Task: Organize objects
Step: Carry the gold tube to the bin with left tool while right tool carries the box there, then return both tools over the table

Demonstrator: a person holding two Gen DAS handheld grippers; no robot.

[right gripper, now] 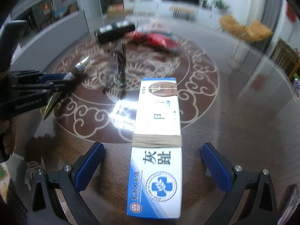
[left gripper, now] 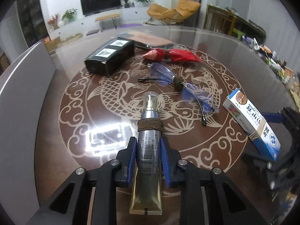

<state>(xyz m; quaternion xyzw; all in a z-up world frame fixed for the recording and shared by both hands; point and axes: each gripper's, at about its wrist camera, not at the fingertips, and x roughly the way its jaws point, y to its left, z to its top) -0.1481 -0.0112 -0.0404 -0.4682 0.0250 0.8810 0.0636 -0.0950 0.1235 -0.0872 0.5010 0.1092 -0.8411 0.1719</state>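
Observation:
My left gripper [left gripper: 148, 140] is shut on a silver and gold eye-cream tube [left gripper: 150, 116] that has brown cord wound round it. The blue pads press both sides of the tube, whose clear cap points away from me. From the right wrist view, that gripper [right gripper: 61, 82] holds the tube [right gripper: 82, 65] at the left. My right gripper [right gripper: 152, 147] is open and straddles a white and blue medicine box [right gripper: 157, 116] bound with a rubber band. The pads [right gripper: 90, 165] stand clear of the box's sides. The box [left gripper: 251, 123] lies on the table at the right.
On the round glass table [left gripper: 78, 123] with its fish pattern lie blue-lensed glasses [left gripper: 180, 86], a black box [left gripper: 110, 56], a red wrapped bundle [left gripper: 172, 55] and a dark flat packet [left gripper: 148, 38]. Clutter lines the table's right edge [left gripper: 277, 63].

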